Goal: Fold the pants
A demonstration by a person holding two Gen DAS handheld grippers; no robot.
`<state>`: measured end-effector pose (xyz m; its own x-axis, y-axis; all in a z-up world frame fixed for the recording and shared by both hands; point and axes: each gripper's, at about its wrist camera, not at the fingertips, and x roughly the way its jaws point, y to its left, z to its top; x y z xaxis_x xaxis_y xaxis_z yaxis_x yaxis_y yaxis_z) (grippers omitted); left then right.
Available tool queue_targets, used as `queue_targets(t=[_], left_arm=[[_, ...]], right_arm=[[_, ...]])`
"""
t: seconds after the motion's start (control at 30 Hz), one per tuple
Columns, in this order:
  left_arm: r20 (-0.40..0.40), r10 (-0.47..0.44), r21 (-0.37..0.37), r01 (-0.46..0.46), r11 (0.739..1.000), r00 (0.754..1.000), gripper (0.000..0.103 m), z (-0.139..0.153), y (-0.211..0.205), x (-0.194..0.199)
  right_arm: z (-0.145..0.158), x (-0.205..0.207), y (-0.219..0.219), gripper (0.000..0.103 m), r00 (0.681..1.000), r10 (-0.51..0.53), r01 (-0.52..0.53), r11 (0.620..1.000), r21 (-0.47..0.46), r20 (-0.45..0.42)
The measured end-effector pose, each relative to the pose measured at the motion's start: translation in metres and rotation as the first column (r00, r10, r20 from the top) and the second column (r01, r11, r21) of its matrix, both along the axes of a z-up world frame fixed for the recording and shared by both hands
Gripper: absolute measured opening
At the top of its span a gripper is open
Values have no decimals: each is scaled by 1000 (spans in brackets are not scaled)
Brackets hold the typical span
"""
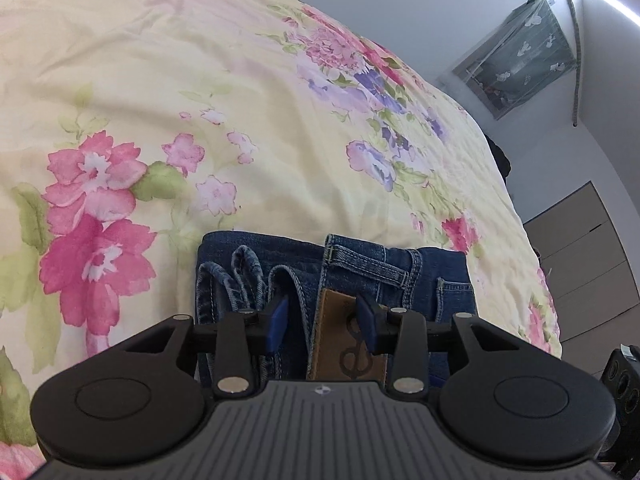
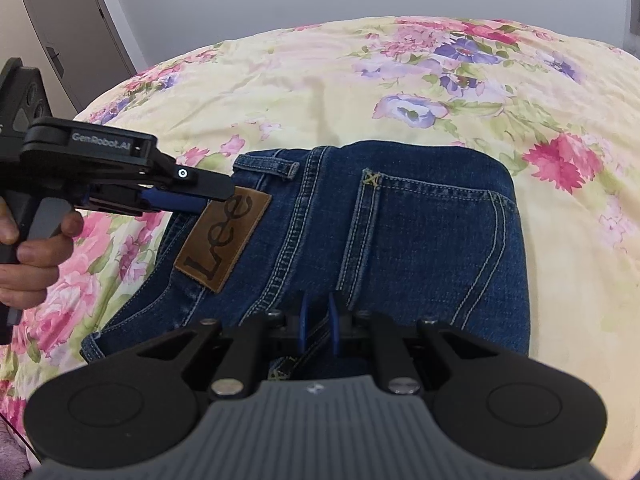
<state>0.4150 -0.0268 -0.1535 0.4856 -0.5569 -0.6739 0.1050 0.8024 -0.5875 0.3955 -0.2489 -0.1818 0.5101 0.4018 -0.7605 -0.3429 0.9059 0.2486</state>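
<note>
The blue jeans (image 2: 400,240) lie folded into a compact stack on the bed, back pocket and brown leather patch (image 2: 224,236) facing up. In the left wrist view the jeans (image 1: 360,272) show stacked hems on the left and the patch (image 1: 340,336) between my fingers. My left gripper (image 1: 322,324) is open, its blue pads on either side of the waistband edge; it also shows in the right wrist view (image 2: 188,202) over the patch. My right gripper (image 2: 318,326) hovers over the near edge of the jeans, its pads a narrow gap apart with no cloth between them.
A pale yellow floral bedspread (image 1: 200,100) covers the bed all around the jeans. A grey cabinet (image 1: 580,256) stands beyond the bed's right side, and a grey door (image 2: 60,20) is at the far left. The person's hand (image 2: 28,256) holds the left gripper.
</note>
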Motion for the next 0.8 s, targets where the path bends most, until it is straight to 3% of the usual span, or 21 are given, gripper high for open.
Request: queue_targets(t=[0.2, 0.3, 0.37, 0.57, 0.67, 0.8], left_arm=[[11, -27, -24, 27, 999, 1000, 49, -7, -10, 6], [68, -23, 34, 20, 999, 997, 32, -1, -18, -2], [126, -30, 77, 21, 997, 992, 16, 11, -22, -11], [286, -94, 220, 30, 975, 954, 10, 66, -36, -47], [269, -97, 254, 26, 967, 958, 10, 68, -30, -50], [190, -76, 285, 19, 958, 979, 10, 34, -19, -37]], right_arm=[[-12, 9, -15, 9, 998, -13, 21, 993, 118, -66], [-15, 11, -16, 9, 997, -18, 28, 990, 135, -77], [-13, 11, -15, 9, 997, -18, 28, 991, 130, -76], [21, -1, -26, 9, 1000, -14, 15, 989, 149, -9], [48, -7, -42, 10, 997, -42, 34, 993, 113, 69], [58, 2, -56, 10, 991, -77, 80, 997, -23, 106]])
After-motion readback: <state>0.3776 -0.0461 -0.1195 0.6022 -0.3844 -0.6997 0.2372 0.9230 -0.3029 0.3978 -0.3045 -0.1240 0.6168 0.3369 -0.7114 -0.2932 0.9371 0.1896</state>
